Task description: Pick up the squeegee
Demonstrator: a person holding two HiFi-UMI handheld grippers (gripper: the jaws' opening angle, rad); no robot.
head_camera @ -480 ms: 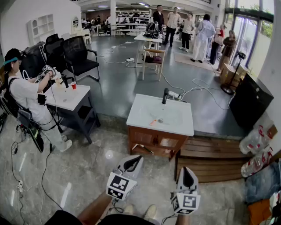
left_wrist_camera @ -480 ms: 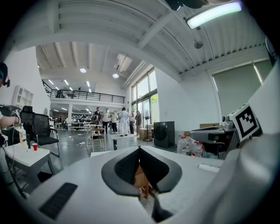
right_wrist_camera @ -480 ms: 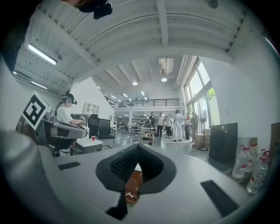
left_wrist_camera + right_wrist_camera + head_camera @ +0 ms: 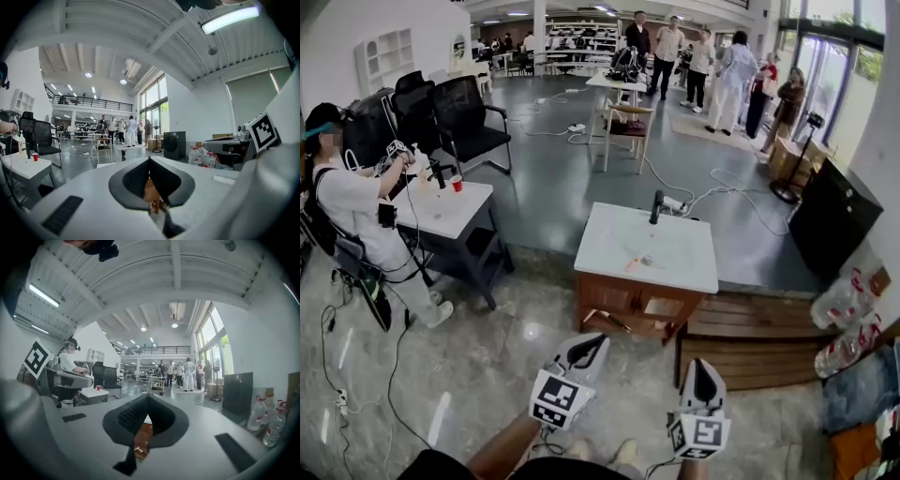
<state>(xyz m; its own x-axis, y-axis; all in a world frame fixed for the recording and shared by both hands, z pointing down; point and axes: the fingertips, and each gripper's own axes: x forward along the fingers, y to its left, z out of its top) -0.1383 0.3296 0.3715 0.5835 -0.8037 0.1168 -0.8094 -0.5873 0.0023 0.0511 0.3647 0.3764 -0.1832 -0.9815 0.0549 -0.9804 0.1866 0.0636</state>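
Note:
A white-topped wooden sink cabinet (image 4: 675, 274) with a black faucet (image 4: 656, 205) stands ahead of me in the head view. On its top lies a small orange and pale thing (image 4: 635, 262), too small to make out in detail. My left gripper (image 4: 589, 343) and right gripper (image 4: 697, 366) hang low at the bottom of that view, well short of the cabinet and side by side. In the left gripper view the left gripper (image 4: 150, 159) has its jaws together with nothing held. The right gripper (image 4: 148, 398) is likewise shut and empty, with the wooden cabinet front showing beyond it.
A seated person (image 4: 352, 202) works at a small white table (image 4: 459, 214) with a red cup (image 4: 457, 184) at the left. A wooden platform (image 4: 750, 342), water bottles (image 4: 844, 309) and a black cabinet (image 4: 834, 220) stand at the right. Cables cross the floor; people stand far back.
The sink cabinet sits a touch further right in the head view. Both grippers hang slightly lower in the picture and stay shut.

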